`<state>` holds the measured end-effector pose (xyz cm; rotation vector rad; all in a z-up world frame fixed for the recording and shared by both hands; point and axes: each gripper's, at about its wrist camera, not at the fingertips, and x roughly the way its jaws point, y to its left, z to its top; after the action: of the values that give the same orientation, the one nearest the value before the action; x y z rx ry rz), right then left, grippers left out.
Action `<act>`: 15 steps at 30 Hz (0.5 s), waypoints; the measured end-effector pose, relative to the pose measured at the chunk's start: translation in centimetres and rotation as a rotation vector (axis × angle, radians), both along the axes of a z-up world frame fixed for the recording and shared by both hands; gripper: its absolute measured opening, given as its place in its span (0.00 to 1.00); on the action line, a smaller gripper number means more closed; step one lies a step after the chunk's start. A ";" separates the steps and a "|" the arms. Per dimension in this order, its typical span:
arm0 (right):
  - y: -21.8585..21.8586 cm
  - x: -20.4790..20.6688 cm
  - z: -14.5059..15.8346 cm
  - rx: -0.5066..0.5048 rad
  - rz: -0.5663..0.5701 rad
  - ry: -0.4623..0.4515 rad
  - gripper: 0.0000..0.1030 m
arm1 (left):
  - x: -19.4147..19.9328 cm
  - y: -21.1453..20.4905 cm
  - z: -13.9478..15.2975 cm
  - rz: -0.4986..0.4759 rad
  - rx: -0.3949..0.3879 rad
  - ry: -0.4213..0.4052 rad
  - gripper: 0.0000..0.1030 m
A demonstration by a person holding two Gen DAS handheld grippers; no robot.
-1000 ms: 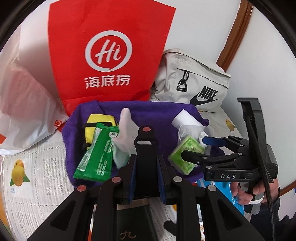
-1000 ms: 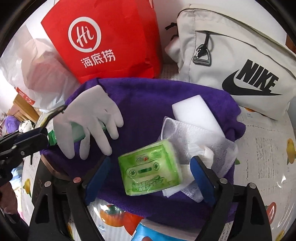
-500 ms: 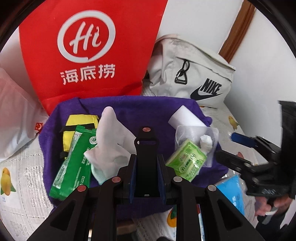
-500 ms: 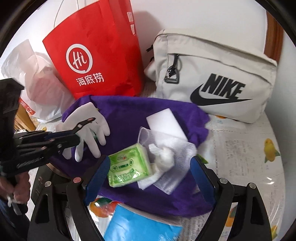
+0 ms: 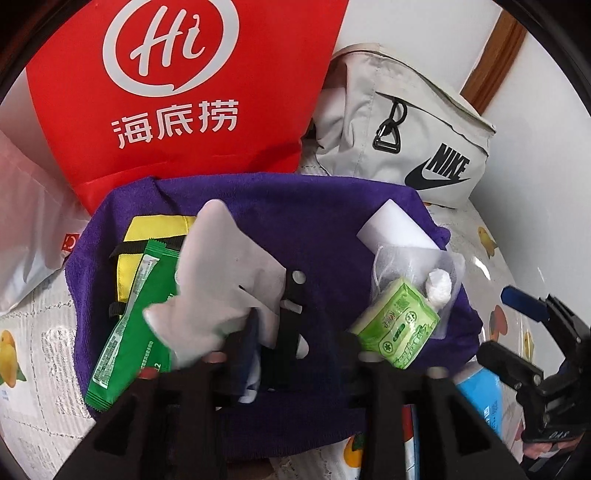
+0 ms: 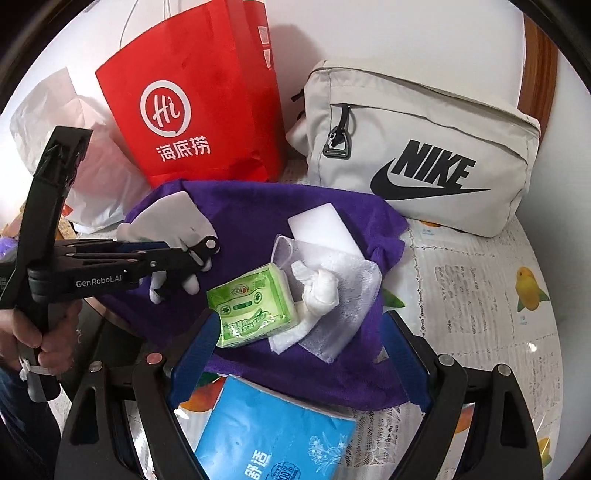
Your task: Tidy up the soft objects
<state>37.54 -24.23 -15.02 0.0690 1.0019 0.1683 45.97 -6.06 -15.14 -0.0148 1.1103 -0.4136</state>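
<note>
The white glove (image 5: 221, 288) is draped left of centre on the purple towel (image 5: 332, 206), its cuff between the left gripper (image 5: 291, 332)'s opening jaws. The right gripper (image 6: 299, 350) is held wide, empty. The cuff may be dragged along if snagged.

White wall (image 6: 388, 33) — brown wooden trim (image 6: 539, 62) — printed tablecloth (image 6: 480, 295)

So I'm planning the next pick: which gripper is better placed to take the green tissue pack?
The right gripper. Its jaws stand wide open with the green tissue pack just ahead between them. The left gripper is at the white glove, its jaws opening with the glove between them.
</note>
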 end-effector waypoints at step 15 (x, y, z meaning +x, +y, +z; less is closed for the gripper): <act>0.5 -6.4 2.1 0.039 0.003 -0.009 0.85 | -6.2 1.4 4.3 0.032 0.016 -0.059 0.60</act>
<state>31.15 -23.69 -12.95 0.1019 0.9900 0.1906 39.77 -4.69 -10.80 -0.0064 1.0535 -0.3749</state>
